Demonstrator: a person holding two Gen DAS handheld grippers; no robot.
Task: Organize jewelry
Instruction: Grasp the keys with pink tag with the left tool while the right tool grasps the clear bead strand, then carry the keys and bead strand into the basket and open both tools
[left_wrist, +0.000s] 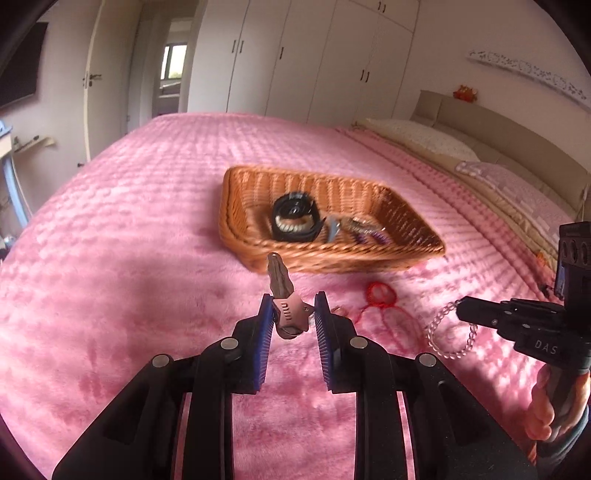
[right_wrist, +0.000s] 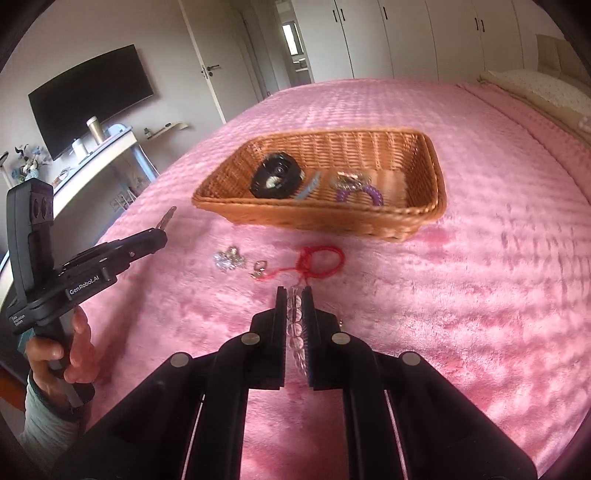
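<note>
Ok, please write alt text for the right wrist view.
The right hand-held gripper is shut on a clear bead bracelet above a pink bedspread. Ahead stands a wicker basket holding jewelry; a red cord bracelet lies nearer.

A broad stretch of pink bedspread (right_wrist: 498, 277) is left bare right of the wicker basket (right_wrist: 424, 218) toward the pillow edge. The way to the basket's near rim is cluttered by a red cord bracelet (right_wrist: 325, 260) and a silver trinket cluster (right_wrist: 229, 258).
</note>
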